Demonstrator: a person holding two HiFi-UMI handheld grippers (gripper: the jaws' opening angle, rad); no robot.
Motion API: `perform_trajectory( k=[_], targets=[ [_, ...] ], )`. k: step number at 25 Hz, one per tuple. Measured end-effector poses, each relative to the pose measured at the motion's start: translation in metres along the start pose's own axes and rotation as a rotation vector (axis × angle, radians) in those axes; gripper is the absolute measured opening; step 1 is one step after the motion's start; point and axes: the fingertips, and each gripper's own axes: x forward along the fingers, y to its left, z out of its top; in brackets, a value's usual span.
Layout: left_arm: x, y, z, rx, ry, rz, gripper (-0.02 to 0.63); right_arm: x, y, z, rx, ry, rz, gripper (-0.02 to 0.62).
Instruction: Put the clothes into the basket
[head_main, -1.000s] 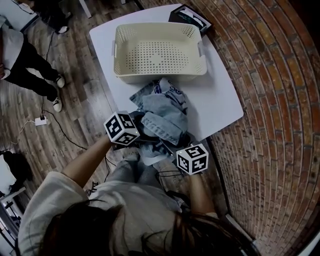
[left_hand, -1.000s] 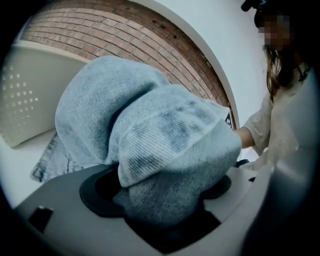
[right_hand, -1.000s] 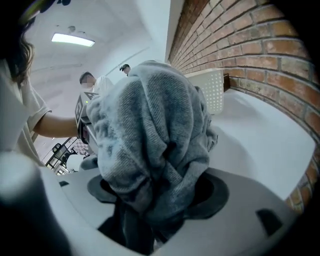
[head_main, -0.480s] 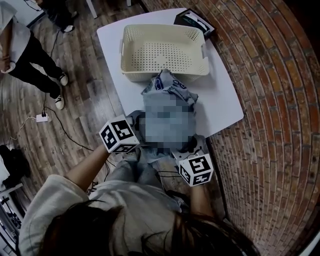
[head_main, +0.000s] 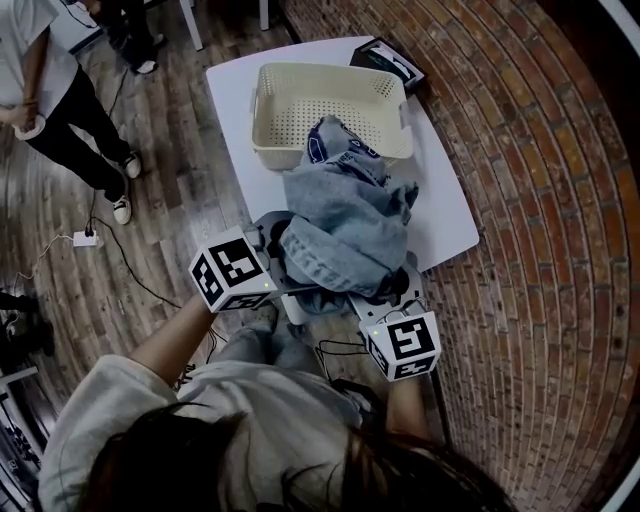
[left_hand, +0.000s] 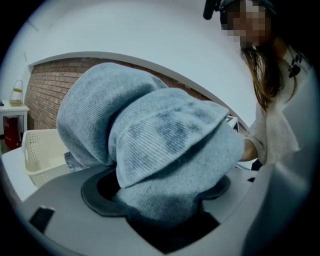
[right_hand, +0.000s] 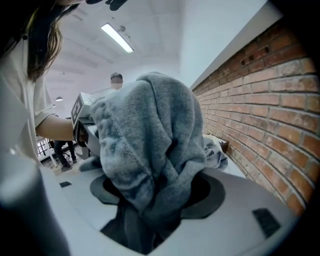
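Note:
A bundle of pale blue denim clothes (head_main: 345, 225) hangs lifted between my two grippers, above the near part of the white table (head_main: 447, 215). Its far end reaches over the near rim of the cream perforated basket (head_main: 268, 120). My left gripper (head_main: 283, 252) is shut on the bundle's left side, and folds of cloth (left_hand: 165, 145) fill its jaws (left_hand: 165, 215). My right gripper (head_main: 385, 297) is shut on the near right side, with cloth (right_hand: 150, 135) bunched down into its jaws (right_hand: 145, 220). The jaw tips are hidden by fabric in both gripper views.
A black box (head_main: 386, 58) lies behind the basket at the table's far corner. A brick wall (head_main: 540, 200) runs along the right. A person (head_main: 40, 90) stands on the wooden floor at the far left, near a power strip (head_main: 82, 239) with cables.
The clothes have come up off the table and moved toward the basket. Their far end now hangs over its near rim. Both grippers have stayed on the bundle.

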Motion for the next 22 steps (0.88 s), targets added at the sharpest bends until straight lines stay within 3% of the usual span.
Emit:
perform_trajectory(
  k=[8,22],
  targets=[
    [-0.019,-0.001,0.043,0.094,-0.054,0.075,0.394,-0.008,-0.002,0.046,-0.082,-0.078,-0.003,0.291],
    [-0.046,0.042,0.102,0.148,-0.12,0.152,0.396,0.021,-0.019,0.118,-0.163,-0.161,0.002,0.291]
  ],
)
